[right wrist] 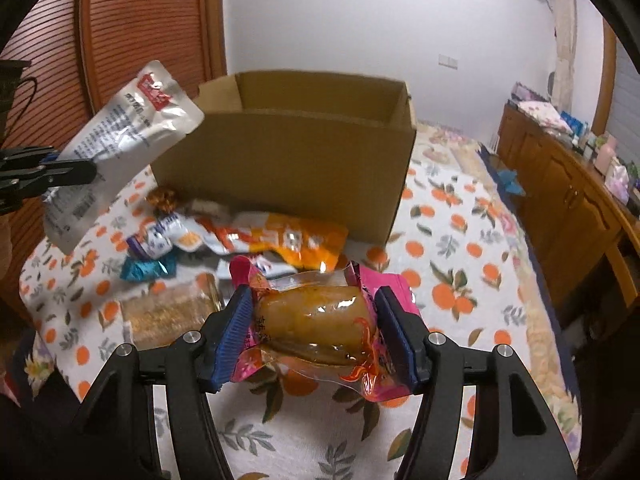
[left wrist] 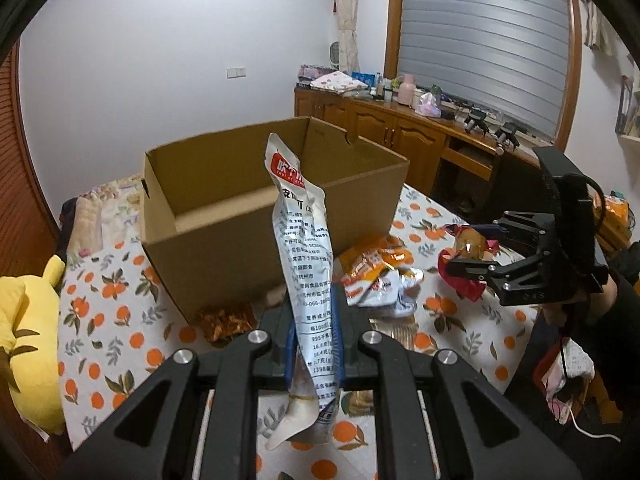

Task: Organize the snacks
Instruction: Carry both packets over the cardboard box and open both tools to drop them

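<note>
Left wrist view showed the left claw (left wrist: pixel 314 336) clamped on the lower part of a long silver foil snack pouch with a red label (left wrist: pixel 302 236), which stood nearly upright in the air in front of the open brown cardboard box (left wrist: pixel 224 248). Off to the right in that view, the right claw (left wrist: pixel 466 258) was raised above the bed, closed on its own packet.

Right wrist view showed that claw's blue pads (right wrist: pixel 236 332) pressed against both sides of a clear and pink plastic packet holding a glossy brown food piece (right wrist: pixel 320 320), held over the white bedspread printed with oranges (right wrist: pixel 460 264), short of the box.

Beyond both claws, a loose heap lay on the bedspread against the box's near wall: an orange and white packet (right wrist: pixel 288 240), a small teal-wrapped sweet (right wrist: pixel 146 270), a clear packet of golden-brown bars (right wrist: pixel 168 312) and a small amber-wrapped piece (right wrist: pixel 162 198). A yellow plush toy (left wrist: pixel 28 344) lay at the bed's left edge.

What could be seen of the box's interior looked bare, though its floor was hidden. My judgement was that the sorting had barely begun: two snacks were lifted but not yet dropped in, and the heap remained to be gathered.
</note>
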Demonstrator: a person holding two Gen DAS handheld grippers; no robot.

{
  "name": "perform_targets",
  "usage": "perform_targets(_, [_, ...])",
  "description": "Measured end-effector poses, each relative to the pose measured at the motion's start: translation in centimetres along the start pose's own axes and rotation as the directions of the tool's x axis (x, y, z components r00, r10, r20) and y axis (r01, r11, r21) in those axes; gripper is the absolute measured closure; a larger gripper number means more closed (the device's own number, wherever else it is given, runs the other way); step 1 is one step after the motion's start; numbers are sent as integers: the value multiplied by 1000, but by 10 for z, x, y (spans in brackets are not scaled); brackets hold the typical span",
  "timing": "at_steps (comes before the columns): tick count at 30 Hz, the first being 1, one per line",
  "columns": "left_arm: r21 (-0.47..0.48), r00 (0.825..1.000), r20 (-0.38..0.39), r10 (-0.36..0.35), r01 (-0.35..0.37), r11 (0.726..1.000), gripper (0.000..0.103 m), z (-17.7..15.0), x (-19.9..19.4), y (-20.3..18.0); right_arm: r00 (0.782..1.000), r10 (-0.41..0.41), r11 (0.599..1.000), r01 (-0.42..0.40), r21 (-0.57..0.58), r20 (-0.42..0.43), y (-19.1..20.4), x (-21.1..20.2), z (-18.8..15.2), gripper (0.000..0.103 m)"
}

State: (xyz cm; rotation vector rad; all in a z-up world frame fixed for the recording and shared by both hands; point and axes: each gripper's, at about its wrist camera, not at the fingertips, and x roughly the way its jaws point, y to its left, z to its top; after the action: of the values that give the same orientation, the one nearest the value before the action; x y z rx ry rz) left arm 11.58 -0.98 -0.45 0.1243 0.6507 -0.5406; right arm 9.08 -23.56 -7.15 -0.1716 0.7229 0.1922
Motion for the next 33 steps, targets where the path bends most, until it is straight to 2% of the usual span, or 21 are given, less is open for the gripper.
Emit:
perform_targets(19, [3, 995, 74, 69, -70, 998, 92, 57, -10, 19, 993, 14, 998, -7, -61, 117, 8, -17, 66, 38])
perform_targets(26, [-4, 993, 68, 94, -94, 996, 92, 76, 5, 37, 987, 38, 998, -28, -62, 158, 8, -12, 101, 39])
perform_targets(33, [-26, 994, 61, 93, -92, 995, 92, 93, 27, 53, 985, 50, 997, -39, -74, 163, 4, 8, 131, 39])
